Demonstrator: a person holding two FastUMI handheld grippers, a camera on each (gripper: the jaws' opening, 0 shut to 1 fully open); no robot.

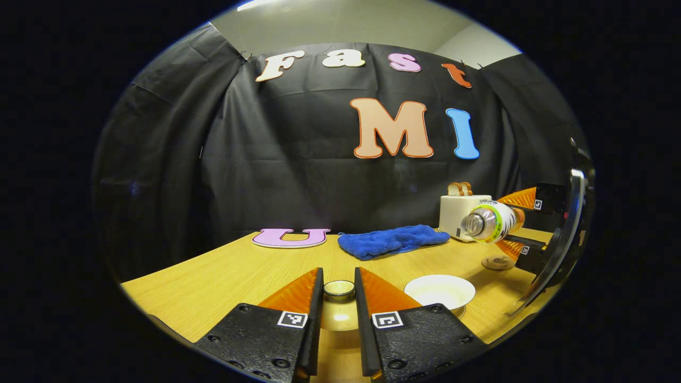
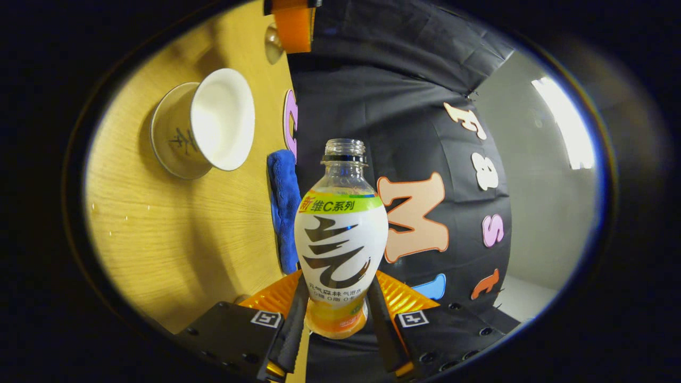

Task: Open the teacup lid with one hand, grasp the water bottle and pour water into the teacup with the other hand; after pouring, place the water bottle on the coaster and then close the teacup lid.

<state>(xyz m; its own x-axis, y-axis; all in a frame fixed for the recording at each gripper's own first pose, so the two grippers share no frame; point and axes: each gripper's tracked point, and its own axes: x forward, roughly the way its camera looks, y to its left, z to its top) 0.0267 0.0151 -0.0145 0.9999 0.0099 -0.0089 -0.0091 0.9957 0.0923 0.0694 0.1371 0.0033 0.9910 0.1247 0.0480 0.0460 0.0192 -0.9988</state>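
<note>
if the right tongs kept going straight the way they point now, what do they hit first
Probably the booth's black cloth wall. The right tongs hold the water bottle tipped sideways, mouth toward that wall; the teacup sits off to one side. Depth is unclear.

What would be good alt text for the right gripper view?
The right tool grips an uncapped water bottle near its base, tipped sideways above a wooden table. Its mouth is not over the open white teacup on its saucer, and a blue cloth lies behind.
</note>
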